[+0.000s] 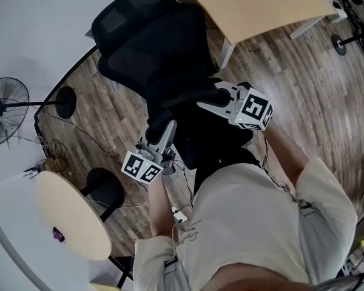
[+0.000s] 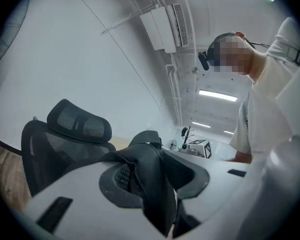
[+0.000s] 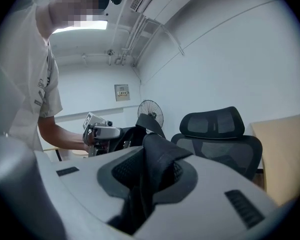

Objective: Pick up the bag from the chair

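Held the bag [image 1: 215,139] over the chair [image 1: 151,41] seat, left claw [image 1: 168,128] and right claw [image 1: 207,105] each clamped on a fold of its black fabric; seemed soft, floppy and light, best taken by straps, not the sagging body.

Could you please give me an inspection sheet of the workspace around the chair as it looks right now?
Surface: black office chair on a wooden floor; its seat is hidden beneath the bag.
Job's things: black bag hangs between the two claws in front of the chair back; whether it has cleared the seat cannot be told.
Clutter: a small purple item on the round table.
Claws: left claw and right claw are each shut on a fold of the bag's fabric.
Cables: thin cables lie tangled on the floor near the fan.
Surroundings: standing fan, light wood table, white wall.
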A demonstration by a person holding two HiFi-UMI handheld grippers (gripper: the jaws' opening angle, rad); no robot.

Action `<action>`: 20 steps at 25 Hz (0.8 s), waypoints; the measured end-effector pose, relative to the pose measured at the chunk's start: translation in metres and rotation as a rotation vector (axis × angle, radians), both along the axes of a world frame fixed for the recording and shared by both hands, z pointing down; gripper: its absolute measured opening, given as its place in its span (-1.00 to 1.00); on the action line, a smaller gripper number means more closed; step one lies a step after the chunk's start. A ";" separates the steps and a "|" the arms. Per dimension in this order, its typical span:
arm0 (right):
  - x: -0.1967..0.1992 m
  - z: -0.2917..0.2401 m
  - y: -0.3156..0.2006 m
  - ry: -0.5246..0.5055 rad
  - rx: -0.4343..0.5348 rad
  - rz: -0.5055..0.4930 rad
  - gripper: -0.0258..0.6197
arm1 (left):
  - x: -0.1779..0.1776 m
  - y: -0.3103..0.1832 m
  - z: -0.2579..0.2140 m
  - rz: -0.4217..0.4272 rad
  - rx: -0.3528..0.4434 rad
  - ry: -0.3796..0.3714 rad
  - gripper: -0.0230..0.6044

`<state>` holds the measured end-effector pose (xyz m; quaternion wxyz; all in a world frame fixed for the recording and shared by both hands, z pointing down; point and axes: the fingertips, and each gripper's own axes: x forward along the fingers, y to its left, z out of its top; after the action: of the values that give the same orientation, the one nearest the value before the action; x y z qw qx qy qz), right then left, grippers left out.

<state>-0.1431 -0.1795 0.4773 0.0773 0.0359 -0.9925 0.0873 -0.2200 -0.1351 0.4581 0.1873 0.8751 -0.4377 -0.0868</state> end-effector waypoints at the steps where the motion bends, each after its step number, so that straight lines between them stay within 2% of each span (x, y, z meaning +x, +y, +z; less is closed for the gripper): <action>1: 0.002 -0.005 0.003 -0.002 0.007 0.000 -0.75 | 0.001 0.002 -0.005 0.002 0.009 -0.008 -0.49; 9: 0.013 -0.039 0.022 -0.054 0.036 0.023 -0.75 | 0.012 0.020 -0.042 0.027 0.077 -0.095 -0.49; 20: 0.013 -0.079 0.042 -0.098 0.107 0.026 -0.77 | 0.012 0.044 -0.079 0.028 0.148 -0.126 -0.50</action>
<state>-0.1299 -0.1375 0.3987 0.0255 0.0486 -0.9978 0.0368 -0.2081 -0.0910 0.3787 0.0957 0.8962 -0.4288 -0.0610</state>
